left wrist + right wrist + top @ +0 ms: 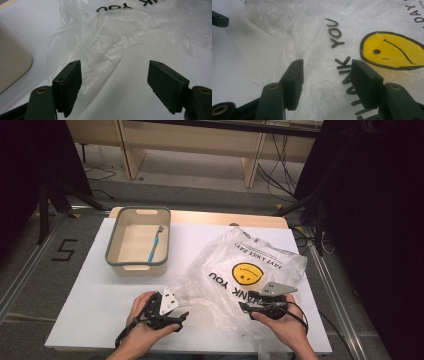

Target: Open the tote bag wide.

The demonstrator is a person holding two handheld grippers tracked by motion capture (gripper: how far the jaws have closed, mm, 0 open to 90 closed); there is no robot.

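Two tongs are hovering at the near edge of a plastic bag (240, 270) on the bench (90, 295).

The left tongs (115, 82) are standing wide with nothing between the jaws, just over the bag's crumpled clear edge. The right tongs (325, 80) are gaping over the printed part (black lettering and a yellow smiley face), gripping nothing. The bag is lying flat, right of a beige tub (114, 251) holding a blue toothbrush (155, 244).

The plastic bag (235, 270) is thin, translucent, crinkled film with a soft sheen, printed in glossy black and yellow. The table cover (90, 305) looks smooth, matt white. The basin (117, 247) is matt beige plastic with a grey rim; the toothbrush (155, 242) is blue plastic.
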